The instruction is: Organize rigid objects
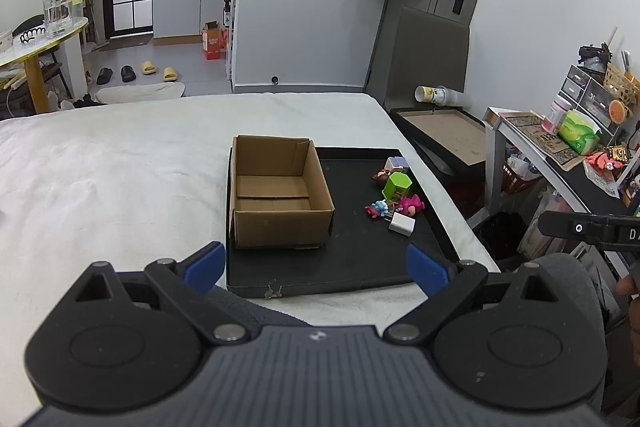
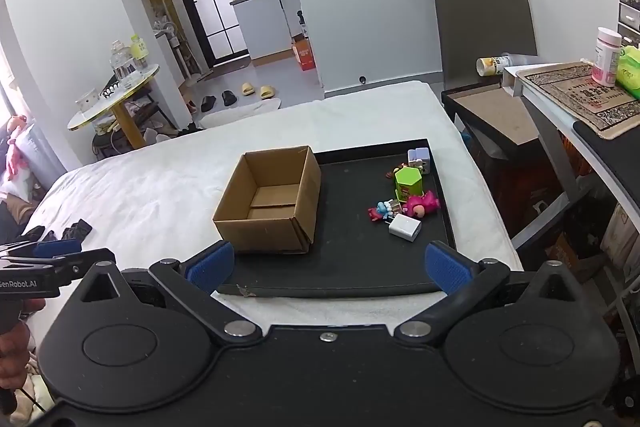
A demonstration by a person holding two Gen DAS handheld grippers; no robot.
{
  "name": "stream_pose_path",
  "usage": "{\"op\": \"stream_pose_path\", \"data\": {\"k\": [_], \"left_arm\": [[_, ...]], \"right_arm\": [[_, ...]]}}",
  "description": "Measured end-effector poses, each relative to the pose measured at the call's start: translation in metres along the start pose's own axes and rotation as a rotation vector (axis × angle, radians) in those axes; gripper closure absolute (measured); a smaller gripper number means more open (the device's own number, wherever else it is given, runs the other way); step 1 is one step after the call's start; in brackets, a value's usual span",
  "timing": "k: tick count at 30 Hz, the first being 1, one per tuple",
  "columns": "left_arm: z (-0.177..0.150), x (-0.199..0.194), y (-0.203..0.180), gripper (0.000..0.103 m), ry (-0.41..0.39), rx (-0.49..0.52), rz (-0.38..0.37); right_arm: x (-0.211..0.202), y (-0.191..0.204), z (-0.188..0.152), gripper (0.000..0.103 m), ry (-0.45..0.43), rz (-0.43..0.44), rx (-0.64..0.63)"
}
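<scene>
An empty open cardboard box (image 1: 280, 191) (image 2: 270, 203) stands on the left of a black tray (image 1: 360, 255) (image 2: 352, 259) on a white bed. On the tray's right lie small objects: a green hexagonal box (image 1: 397, 185) (image 2: 409, 181), a pink toy (image 1: 412, 205) (image 2: 422, 206), a blue and red figure (image 1: 376, 209) (image 2: 382, 210), a white charger (image 1: 402, 224) (image 2: 405, 228) and a lilac cube (image 1: 397, 163) (image 2: 419, 159). My left gripper (image 1: 316, 267) is open and empty before the tray's near edge. My right gripper (image 2: 330, 269) is open and empty, likewise near the tray's front.
The white bed (image 1: 120, 167) spreads left and behind the tray. A framed board (image 1: 444, 131) and a cluttered desk (image 1: 580, 147) stand to the right. A round table (image 2: 116, 95) stands far left. Dark cloth (image 2: 76, 229) lies on the bed at left.
</scene>
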State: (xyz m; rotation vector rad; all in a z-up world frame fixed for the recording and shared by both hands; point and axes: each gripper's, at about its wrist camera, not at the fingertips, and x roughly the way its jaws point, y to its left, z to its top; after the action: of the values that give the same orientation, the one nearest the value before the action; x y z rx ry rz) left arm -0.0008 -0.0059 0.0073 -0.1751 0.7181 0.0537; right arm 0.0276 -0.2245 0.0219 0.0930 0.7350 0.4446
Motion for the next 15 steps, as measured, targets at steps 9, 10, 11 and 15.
{"op": "stream_pose_path", "data": {"k": [9, 10, 11, 15], "left_arm": [[-0.0036, -0.0026, -0.0020, 0.007, -0.007, 0.010, -0.008], [-0.0042, -0.0021, -0.0011, 0.007, -0.007, 0.011, -0.007], [-0.0042, -0.0025, -0.0007, 0.007, -0.007, 0.011, -0.007], [-0.0045, -0.0033, -0.0008, 0.007, -0.008, 0.009, -0.011]], "right_arm": [[0.0004, -0.0010, 0.0003, 0.000, -0.002, 0.003, 0.000], [0.0001, -0.0008, 0.0001, 0.000, -0.003, 0.002, -0.001], [0.0002, -0.0010, 0.0004, 0.000, -0.002, 0.003, -0.002], [-0.0026, 0.0013, 0.0005, 0.000, -0.007, 0.004, -0.004]]}}
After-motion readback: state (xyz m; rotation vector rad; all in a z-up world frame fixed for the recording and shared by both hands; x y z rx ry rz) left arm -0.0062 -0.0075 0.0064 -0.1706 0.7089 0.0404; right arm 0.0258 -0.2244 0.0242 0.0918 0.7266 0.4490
